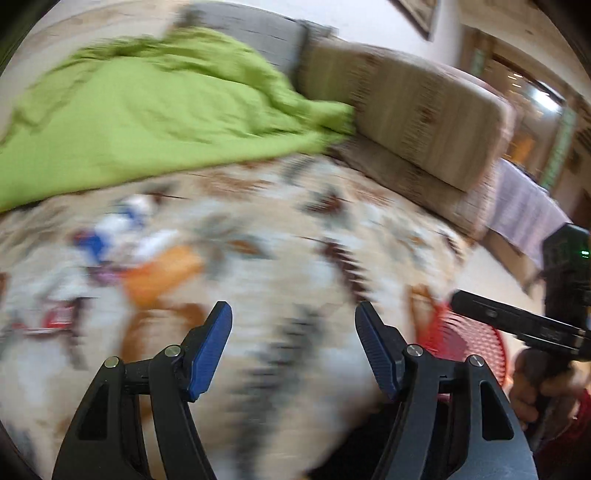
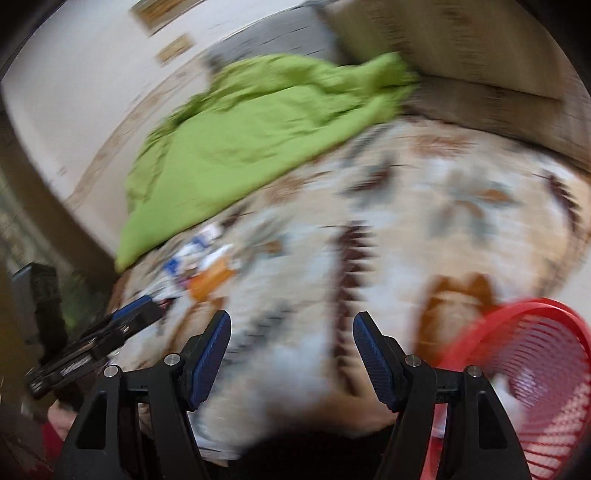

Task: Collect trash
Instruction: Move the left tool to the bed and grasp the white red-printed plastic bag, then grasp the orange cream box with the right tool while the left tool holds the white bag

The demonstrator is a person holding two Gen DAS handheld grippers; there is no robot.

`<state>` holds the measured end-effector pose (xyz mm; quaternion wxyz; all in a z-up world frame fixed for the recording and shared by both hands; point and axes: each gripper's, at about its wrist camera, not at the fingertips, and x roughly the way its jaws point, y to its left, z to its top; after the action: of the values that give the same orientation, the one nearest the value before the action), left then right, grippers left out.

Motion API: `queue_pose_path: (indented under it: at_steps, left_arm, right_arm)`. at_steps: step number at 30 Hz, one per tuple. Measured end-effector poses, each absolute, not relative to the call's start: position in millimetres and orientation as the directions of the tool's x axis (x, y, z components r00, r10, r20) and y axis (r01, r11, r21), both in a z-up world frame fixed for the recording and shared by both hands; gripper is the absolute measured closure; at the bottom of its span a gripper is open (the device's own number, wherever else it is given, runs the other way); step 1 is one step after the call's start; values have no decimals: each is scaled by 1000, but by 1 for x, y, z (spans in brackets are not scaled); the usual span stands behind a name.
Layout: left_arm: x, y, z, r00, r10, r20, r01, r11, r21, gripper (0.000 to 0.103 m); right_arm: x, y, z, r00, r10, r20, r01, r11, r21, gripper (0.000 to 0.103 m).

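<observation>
Both views are motion-blurred. A pile of trash wrappers (image 1: 110, 254), white, blue, orange and red, lies on the patterned bedspread (image 1: 288, 221), ahead and left of my left gripper (image 1: 293, 314), which is open and empty. In the right wrist view the same wrappers (image 2: 199, 266) lie left of my right gripper (image 2: 291, 325), also open with nothing between its blue pads. A red mesh basket (image 2: 532, 362) sits at the lower right, with something white inside. The same basket (image 1: 469, 336) shows behind the right gripper's body (image 1: 517, 321) in the left wrist view.
A green sheet (image 1: 147, 122) is bunched on the far side of the bed. A beige striped cushion (image 1: 413, 107) and a grey pillow (image 1: 255, 29) lie beyond it. A hand (image 1: 535, 387) holds the right gripper. The left gripper's body (image 2: 92, 343) shows at lower left.
</observation>
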<state>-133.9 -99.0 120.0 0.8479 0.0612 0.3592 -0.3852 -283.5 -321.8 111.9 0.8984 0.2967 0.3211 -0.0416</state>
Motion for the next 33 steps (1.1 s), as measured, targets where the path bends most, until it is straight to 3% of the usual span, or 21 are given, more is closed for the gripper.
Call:
queue_pose_path:
  at_steps: [6, 9, 15, 20, 22, 23, 24, 32, 33]
  left_arm:
    - [-63, -18, 118, 649, -372, -664, 521, 853, 30, 35]
    - [-14, 11, 105, 657, -277, -701, 458, 885, 80, 35]
    - [53, 14, 69, 539, -287, -791, 492, 870, 19, 35]
    - [61, -2, 40, 491, -215, -844, 497, 865, 70, 35]
    - [53, -5, 37, 526, -197, -828, 485, 869, 102, 38]
    - [48, -5, 37, 547, -189, -816, 472, 874, 114, 58]
    - [43, -3, 40, 569, -183, -802, 450, 885, 118, 62]
    - [-13, 15, 90, 680, -275, -680, 332, 942, -49, 63]
    - [-20, 16, 94, 692, -273, -668, 305, 950, -72, 63]
  right_arm:
    - [-228, -261, 112, 762, 264, -591, 102, 852, 513, 30]
    - [-215, -243, 106, 739, 297, -605, 63, 864, 500, 30]
    - [-207, -242, 93, 713, 312, -628, 75, 857, 510, 30]
    - [-204, -250, 85, 697, 308, -648, 100, 852, 514, 30]
    - [-202, -252, 83, 695, 306, -651, 105, 852, 513, 30]
    - [-199, -253, 82, 693, 307, -653, 107, 852, 513, 30]
    - [-197, -253, 81, 690, 310, -653, 107, 850, 516, 30]
    - [-127, -253, 83, 667, 371, -646, 48, 844, 534, 30]
    - [-112, -253, 82, 663, 374, -649, 45, 845, 533, 37]
